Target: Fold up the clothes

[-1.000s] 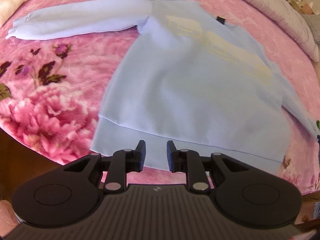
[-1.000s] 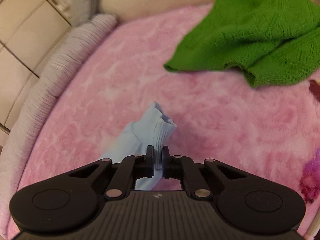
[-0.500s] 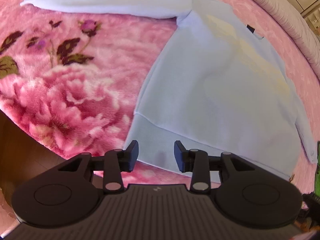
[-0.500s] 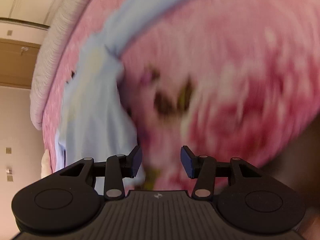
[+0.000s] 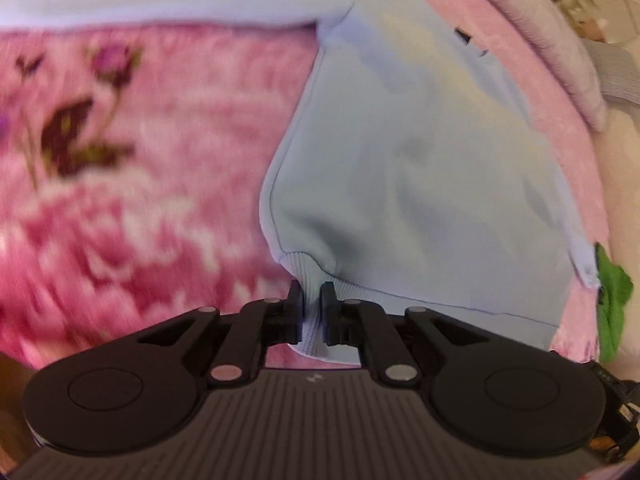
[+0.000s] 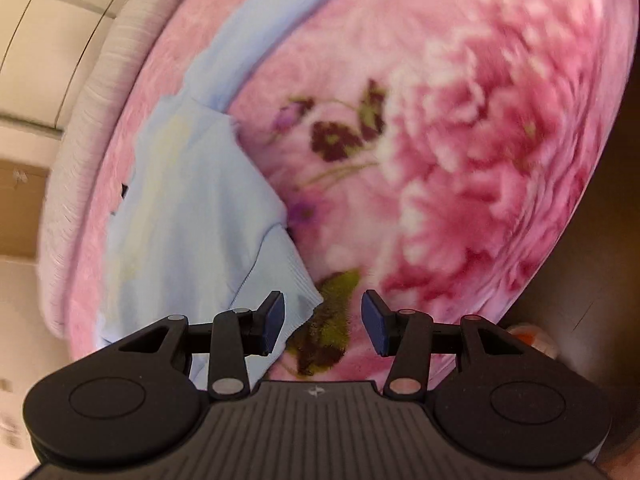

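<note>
The light-blue sweatshirt [image 5: 420, 152] is spread flat ahead of the left gripper [image 5: 311, 300], and its ribbed hem corner is pinched tight there. The right gripper [image 6: 323, 316] is held wide apart, the hem lying against its left finger. Beneath everything, the pink floral blanket [image 6: 460, 160] is seen.

Both grippers matte black: left gripper [image 5: 311, 307], right gripper [image 6: 322, 320]; ribbed bodies, silver pivot screws, blue-tinted pads [image 6: 273, 322].
</note>
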`<act>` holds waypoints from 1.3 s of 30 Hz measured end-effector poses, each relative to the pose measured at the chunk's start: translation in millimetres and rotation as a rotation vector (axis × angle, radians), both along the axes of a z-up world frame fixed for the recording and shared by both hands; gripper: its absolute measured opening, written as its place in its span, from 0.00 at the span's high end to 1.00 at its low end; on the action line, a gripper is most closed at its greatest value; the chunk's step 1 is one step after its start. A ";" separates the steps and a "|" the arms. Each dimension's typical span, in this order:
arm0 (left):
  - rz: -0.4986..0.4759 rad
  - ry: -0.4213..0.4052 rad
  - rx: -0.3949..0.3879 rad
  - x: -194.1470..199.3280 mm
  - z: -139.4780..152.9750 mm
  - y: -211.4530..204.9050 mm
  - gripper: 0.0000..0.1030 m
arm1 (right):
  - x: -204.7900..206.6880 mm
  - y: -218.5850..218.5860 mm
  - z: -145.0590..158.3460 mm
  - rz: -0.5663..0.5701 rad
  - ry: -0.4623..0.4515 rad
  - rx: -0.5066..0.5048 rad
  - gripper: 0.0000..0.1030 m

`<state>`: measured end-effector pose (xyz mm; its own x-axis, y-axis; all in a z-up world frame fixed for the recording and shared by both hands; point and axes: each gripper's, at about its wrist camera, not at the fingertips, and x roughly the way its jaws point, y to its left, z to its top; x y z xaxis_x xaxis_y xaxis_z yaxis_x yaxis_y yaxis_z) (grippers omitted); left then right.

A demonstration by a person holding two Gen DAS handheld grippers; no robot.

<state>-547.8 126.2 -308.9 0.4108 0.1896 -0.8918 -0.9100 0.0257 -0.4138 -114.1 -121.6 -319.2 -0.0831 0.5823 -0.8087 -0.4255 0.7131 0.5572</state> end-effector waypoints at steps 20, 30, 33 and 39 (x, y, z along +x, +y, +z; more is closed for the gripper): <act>-0.150 -0.052 -0.064 -18.6 5.5 28.0 0.95 | -102.7 45.4 47.7 0.520 -0.830 -0.143 0.98; -0.219 -0.013 -0.161 -7.9 -15.3 -24.7 0.90 | -63.9 21.7 25.8 0.595 -0.631 -0.390 0.88; -0.307 0.038 -0.161 -5.2 3.0 -24.3 0.90 | -56.7 20.6 34.4 0.581 -0.577 -0.434 0.71; -0.351 0.000 0.008 13.9 50.7 0.3 0.90 | -38.4 43.3 72.3 0.464 -0.512 -0.303 0.58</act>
<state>-533.9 126.5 -258.2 0.4524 0.0442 -0.8907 -0.8452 0.3400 -0.4124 -152.5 -78.3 -246.9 0.1633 0.3251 -0.9315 -0.8727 0.4880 0.0173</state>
